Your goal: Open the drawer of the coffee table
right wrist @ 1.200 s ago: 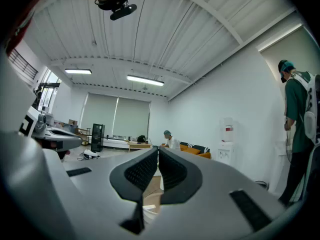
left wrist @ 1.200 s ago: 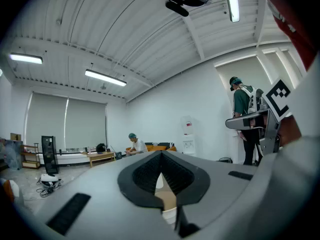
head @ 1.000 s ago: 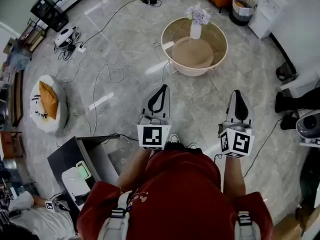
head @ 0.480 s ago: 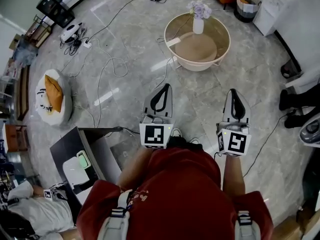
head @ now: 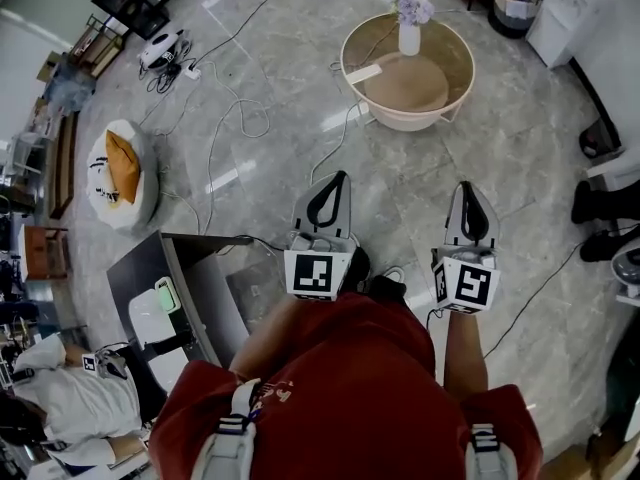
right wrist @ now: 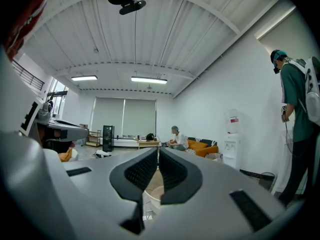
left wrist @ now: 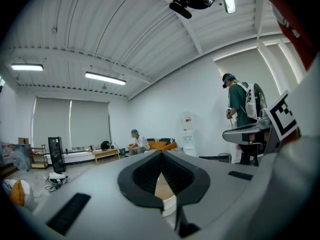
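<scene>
The round cream coffee table [head: 395,118] stands on the marble floor at the top of the head view, with a white vase of flowers [head: 410,30] on it. From here I cannot make out its drawer. My left gripper [head: 337,177] and right gripper [head: 468,186] hang side by side well short of the table, both pointing toward it. Each is shut with nothing in it. In the left gripper view the left gripper [left wrist: 161,154] shows a sliver of the table behind its jaws. Below the right gripper [right wrist: 156,151], in its own view, the table's rim [right wrist: 152,196] shows.
Cables [head: 235,118] trail over the floor left of the table. A white pouf with an orange cushion [head: 122,173] lies at the left, and an open black case [head: 190,288] sits near my left side. A person [right wrist: 300,109] stands at the right; another sits on the far sofa [right wrist: 176,138].
Both grippers have drifted a little rightward in the head view and stay shut. The whole floor scene has slid as the head turned; the table keeps its distance.
</scene>
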`<state>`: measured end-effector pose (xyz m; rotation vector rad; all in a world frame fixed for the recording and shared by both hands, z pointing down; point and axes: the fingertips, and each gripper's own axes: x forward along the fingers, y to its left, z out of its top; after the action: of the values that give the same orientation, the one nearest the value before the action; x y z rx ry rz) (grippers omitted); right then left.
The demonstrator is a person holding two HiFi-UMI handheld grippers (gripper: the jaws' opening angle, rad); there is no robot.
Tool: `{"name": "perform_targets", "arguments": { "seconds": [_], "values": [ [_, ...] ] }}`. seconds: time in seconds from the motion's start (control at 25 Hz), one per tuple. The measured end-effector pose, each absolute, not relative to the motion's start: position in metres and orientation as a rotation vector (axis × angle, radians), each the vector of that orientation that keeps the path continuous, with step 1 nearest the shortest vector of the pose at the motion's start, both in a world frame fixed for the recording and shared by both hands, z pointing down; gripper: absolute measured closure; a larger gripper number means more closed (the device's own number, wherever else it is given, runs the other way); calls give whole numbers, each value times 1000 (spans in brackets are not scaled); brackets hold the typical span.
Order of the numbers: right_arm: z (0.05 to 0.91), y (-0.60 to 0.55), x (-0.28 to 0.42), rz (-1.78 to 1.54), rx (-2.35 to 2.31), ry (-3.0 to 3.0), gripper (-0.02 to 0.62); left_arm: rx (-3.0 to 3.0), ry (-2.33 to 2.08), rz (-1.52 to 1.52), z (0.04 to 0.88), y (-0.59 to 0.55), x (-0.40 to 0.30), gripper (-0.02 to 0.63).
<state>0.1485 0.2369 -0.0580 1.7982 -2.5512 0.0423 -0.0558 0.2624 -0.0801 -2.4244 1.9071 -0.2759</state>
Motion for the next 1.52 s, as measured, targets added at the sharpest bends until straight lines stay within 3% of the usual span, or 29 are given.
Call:
{"name": "perform_targets", "arguments": {
  "seconds": [0.4, 1.04, 1.52],
  "values": [
    [-61, 183, 165, 62, 1882, -2518, 569, -2503, 1838, -217, -75, 198, -45, 592],
    [-65, 17, 73, 85, 2025, -2368, 569, -2645, 1615, -199, -68, 2, -137, 592],
    [-18, -56, 93, 144, 1955, -2354, 569, -2628, 1678, -241, -32, -63, -115, 592]
  ]
}}
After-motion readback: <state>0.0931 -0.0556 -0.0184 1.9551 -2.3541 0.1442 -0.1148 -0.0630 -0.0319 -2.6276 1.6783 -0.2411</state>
